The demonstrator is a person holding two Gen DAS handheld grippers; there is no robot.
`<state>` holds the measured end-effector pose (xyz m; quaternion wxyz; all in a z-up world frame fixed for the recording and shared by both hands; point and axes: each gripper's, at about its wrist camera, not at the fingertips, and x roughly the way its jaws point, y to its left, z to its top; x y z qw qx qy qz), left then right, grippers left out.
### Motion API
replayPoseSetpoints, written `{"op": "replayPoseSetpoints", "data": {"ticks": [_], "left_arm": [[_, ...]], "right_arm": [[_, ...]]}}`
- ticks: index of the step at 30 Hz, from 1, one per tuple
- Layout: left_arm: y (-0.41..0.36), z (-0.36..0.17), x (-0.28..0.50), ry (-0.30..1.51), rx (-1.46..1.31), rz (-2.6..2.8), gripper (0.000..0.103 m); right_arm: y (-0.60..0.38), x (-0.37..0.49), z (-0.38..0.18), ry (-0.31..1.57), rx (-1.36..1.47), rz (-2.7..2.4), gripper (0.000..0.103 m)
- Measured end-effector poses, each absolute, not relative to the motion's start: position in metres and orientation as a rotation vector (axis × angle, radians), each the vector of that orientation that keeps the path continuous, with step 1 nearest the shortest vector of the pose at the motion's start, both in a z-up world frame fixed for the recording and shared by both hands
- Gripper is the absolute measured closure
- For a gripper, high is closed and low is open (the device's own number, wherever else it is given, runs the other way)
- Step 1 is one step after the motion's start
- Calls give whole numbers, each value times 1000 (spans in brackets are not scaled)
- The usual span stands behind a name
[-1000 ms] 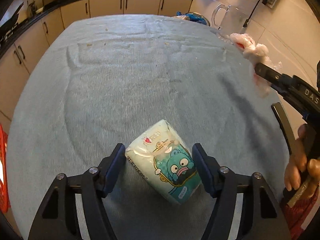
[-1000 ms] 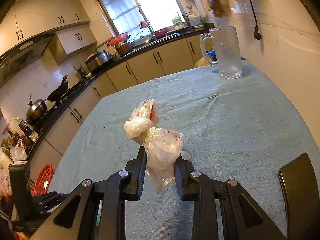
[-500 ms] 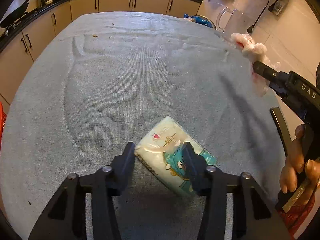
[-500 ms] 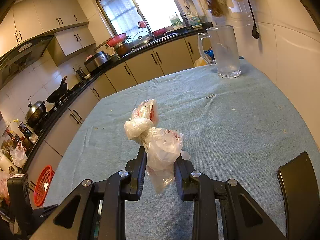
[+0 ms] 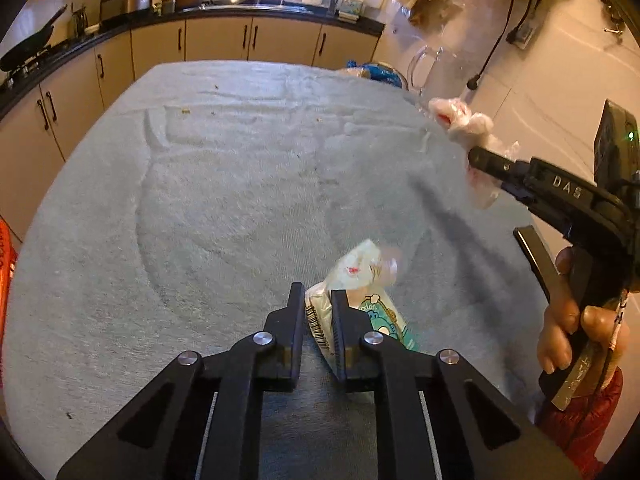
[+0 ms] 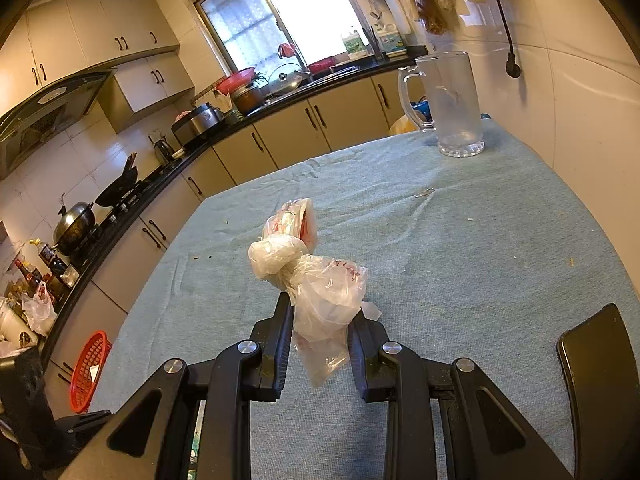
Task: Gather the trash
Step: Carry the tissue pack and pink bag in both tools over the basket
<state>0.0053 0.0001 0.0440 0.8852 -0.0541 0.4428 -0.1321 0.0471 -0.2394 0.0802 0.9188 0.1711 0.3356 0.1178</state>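
Looking along our two black two-finger grippers, we count two pieces of trash, one in each. Our left gripper point(image 5: 317, 312) has just been closing its jaws, and they now pinch the edge of one pale green printed tissue packet point(image 5: 362, 284), its barcode strip caught between the pads and the rest sticking out ahead, close over the grey-blue cloth-covered table point(image 5: 224, 200). Our right gripper point(image 6: 320, 320) is clamped on one knotted, crumpled clear plastic bag with red print point(image 6: 316, 276), held up clear of the cloth. On the table's far corner, by the wall, stands one tall clear glass mug with a handle point(image 6: 452, 104). One red plastic basket point(image 6: 88, 368) sits on the floor beside the table. One hand point(image 5: 568, 324) grips the right tool's handle.
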Motion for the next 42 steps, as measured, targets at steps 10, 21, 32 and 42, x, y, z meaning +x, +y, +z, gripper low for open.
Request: {"op": "replayPoseSetpoints", "data": {"ticks": [10,21,32,42], "left_arm": [[29,64,-4,849,-136,-238,92],[84,85,-19,785,-183,-169,92],[138,101,-32,724,-238,-107,92],[217,116,-50,657,-309,-11,92]], "right_arm": [[-221,45,82,686,332,332,75],[-176,30,78,745,359,472,75],[-112,18,76,807,327,582,75],[-34,16,82,865,266,710,75]]}}
